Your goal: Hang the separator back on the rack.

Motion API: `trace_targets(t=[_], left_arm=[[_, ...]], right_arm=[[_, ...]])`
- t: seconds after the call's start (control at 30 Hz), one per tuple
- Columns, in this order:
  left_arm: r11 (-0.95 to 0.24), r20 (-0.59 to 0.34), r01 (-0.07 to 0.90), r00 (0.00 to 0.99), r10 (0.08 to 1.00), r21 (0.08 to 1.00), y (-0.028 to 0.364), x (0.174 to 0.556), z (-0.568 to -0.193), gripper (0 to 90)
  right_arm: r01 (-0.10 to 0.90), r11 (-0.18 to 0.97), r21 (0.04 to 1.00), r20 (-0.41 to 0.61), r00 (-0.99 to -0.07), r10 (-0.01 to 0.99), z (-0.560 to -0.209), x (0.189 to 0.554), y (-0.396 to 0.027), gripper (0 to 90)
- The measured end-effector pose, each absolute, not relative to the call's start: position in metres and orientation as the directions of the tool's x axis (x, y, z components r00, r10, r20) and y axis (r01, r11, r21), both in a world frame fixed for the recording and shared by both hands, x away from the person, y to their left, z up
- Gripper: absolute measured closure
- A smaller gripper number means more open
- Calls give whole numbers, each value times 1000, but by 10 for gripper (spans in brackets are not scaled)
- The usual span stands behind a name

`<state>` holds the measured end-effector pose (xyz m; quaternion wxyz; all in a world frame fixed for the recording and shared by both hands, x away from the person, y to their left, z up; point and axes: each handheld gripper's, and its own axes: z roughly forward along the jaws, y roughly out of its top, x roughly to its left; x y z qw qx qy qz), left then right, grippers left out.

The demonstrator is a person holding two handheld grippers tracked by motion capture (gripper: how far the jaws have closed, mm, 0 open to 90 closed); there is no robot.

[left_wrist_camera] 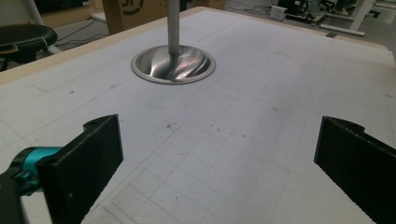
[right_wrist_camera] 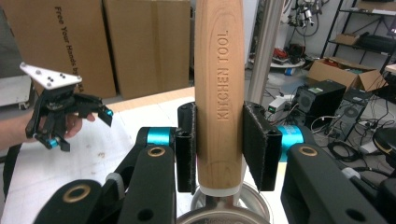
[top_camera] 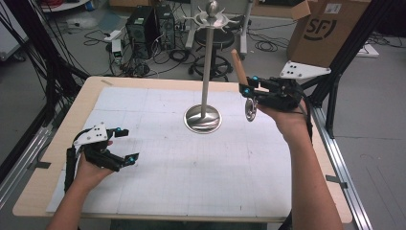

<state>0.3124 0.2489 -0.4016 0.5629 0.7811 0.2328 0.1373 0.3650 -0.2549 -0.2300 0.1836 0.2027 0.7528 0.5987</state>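
A kitchen tool with a wooden handle (top_camera: 238, 63) (right_wrist_camera: 219, 84) and a round metal head (top_camera: 251, 110) (right_wrist_camera: 223, 212) is held above the table's right side, handle up. My right gripper (top_camera: 249, 85) (right_wrist_camera: 219, 140) is shut on the lower end of the handle, both pads pressed against it. A tall metal stand rises from a round base (top_camera: 203, 119) (left_wrist_camera: 173, 65) to a ring of hooks (top_camera: 211, 20); the tool hangs right of its pole. My left gripper (top_camera: 130, 143) (left_wrist_camera: 219, 154) is low over the table's left side, open, with nothing between its jaws; it appears again in the right gripper view (right_wrist_camera: 56, 116).
A white gridded mat (top_camera: 158, 158) covers the wooden table (top_camera: 86, 91). Behind the table stand computer towers (top_camera: 149, 28), a stool (top_camera: 218, 48), cables and a cardboard box (top_camera: 330, 26). A black frame post (top_camera: 344, 52) stands close to the right hand.
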Motion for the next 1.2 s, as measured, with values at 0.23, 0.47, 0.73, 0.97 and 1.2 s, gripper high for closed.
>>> trace_targets(t=[0.23,0.47,0.73,0.97,1.2], left_arm=[[-254,-53,213,853,520,944,249,313,-402,18],[-255,-53,213,853,519,943,249,313,-402,18],[-255,-55,216,853,518,943,250,312,-402,18],[-255,-57,218,853,519,942,250,312,-401,18],[-256,-57,218,854,517,942,250,312,-401,18]], right_arm=[[81,184,980,-30,-844,536,-220,371,-252,678],[68,191,979,-47,-840,541,-206,376,-244,678],[70,198,978,-54,-826,562,-195,385,-237,678],[76,200,977,-59,-804,591,-191,391,-233,678],[87,197,976,-50,-799,599,-191,393,-230,678]])
